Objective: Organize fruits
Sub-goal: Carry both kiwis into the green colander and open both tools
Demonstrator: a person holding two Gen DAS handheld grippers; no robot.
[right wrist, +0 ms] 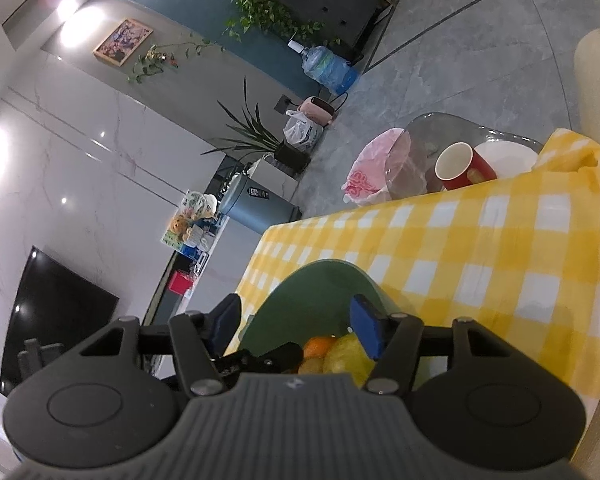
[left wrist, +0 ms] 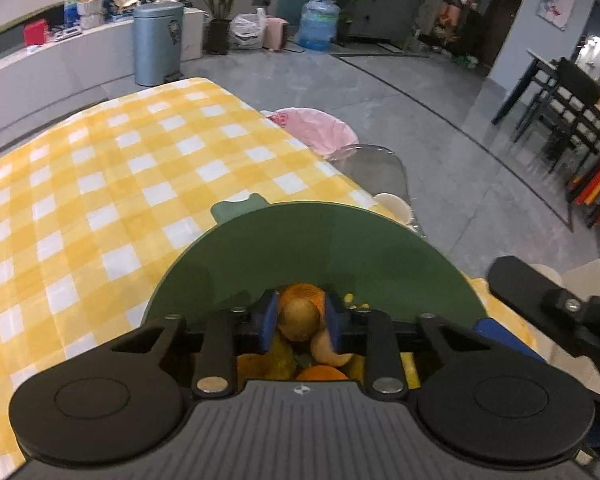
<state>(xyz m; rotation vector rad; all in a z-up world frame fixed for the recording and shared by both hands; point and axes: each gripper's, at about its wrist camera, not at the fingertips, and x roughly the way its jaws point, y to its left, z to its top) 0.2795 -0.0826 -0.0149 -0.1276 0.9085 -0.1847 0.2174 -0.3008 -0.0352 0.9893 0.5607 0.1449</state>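
Pinching a brown kiwi, left fingers; only the right view's fingers parted, empty.

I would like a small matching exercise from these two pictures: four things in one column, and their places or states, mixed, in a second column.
Things:
1. left gripper
2. right gripper
3. red cup
4. green bowl

Places or states:
A. lying on its side beyond the cloth's edge
B. jaws apart, holding nothing
C. on the yellow checked cloth, with fruit inside
D. closed on a brown fruit

Pairs: 1-D, 2-B, 3-A, 4-C
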